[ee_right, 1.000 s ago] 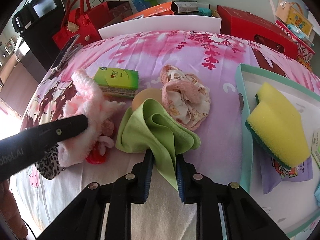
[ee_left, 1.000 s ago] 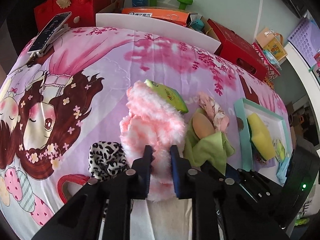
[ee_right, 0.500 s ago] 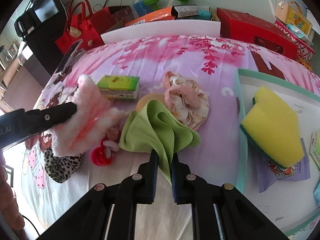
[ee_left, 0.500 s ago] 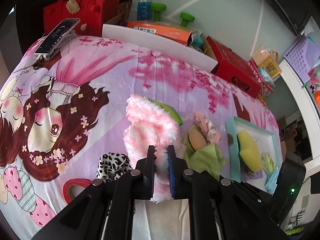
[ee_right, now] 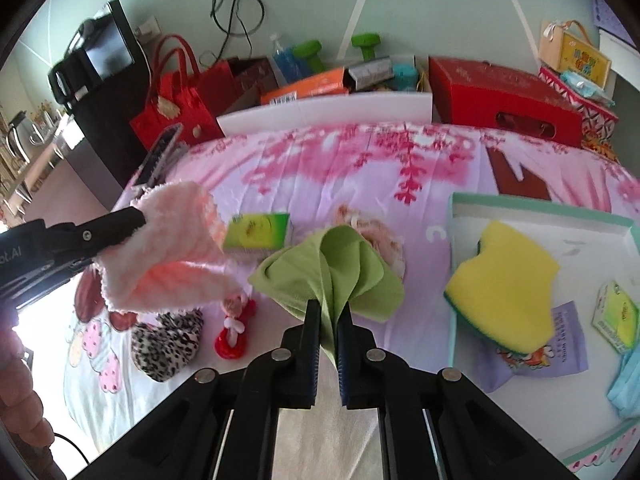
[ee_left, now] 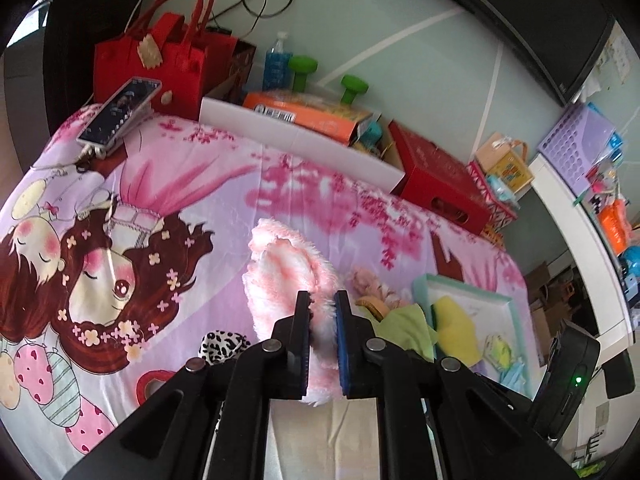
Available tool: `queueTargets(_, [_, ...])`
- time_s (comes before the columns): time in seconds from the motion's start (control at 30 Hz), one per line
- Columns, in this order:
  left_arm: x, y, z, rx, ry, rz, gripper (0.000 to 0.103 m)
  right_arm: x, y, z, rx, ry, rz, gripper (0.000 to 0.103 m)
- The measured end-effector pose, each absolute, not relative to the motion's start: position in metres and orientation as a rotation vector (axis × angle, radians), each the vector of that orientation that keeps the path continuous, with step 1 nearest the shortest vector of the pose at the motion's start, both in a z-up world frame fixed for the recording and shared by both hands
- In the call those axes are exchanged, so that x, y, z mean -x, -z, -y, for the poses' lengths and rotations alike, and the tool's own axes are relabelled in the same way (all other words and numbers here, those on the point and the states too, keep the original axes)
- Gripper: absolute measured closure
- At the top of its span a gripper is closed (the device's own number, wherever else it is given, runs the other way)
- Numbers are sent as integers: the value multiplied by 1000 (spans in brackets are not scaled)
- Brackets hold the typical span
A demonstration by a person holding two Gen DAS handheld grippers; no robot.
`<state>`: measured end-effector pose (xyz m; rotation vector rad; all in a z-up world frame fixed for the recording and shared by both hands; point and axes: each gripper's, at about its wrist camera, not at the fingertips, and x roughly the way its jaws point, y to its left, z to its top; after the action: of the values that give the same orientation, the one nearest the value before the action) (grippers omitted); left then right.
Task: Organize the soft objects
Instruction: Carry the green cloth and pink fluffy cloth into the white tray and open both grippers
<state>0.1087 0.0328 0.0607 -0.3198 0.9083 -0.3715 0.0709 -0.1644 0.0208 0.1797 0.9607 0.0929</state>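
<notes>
The only writing I can read is a fragment ending "ot.AI" on the body of my left gripper [ee_right: 134, 220] in the right wrist view, and some small white lettering on the dark monitor [ee_left: 520, 4] at the top of the left wrist view that is too fine to make out. The green tissue pack [ee_right: 258, 231] and the orange box [ee_left: 308, 114] carry print and a barcode label, but I cannot read either.

My left gripper [ee_left: 322, 312] has its jaws closed tight on the fluffy pink-and-white cloth [ee_left: 286, 276], which hangs clear of the bedsheet [ee_left: 120, 220]. My right gripper [ee_right: 329, 320] has just been closing, and its jaws now pinch the green cloth [ee_right: 332, 268], with a fold of it squeezed between the pads [ee_right: 314, 328].

Against a second ago, both cloths are higher: the pink one has left the leopard-print piece [ee_right: 168, 340] and the red hair tie [ee_right: 232, 338] exposed on the sheet, and the green cloth is drawn up into a bunch, no longer lying flat over the beige item beside the floral pink scrunchie [ee_right: 378, 240]. More of the room shows in both views.

The teal-rimmed tray [ee_right: 540, 204] lies to the right, holding a yellow sponge [ee_right: 504, 280], a purple packet [ee_right: 560, 344] and another green tissue pack [ee_right: 618, 320].
</notes>
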Motion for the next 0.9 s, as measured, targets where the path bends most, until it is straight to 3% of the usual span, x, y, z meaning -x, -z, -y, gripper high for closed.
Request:
queueTargets(0.53, [-74, -125, -49, 355, 414, -678, 92, -41, -93, 180, -224, -115, -728, 95])
queueTargets(0.9, [-67, -134, -46, 341, 434, -648, 92, -31, -109, 190, -231, -98, -672, 95])
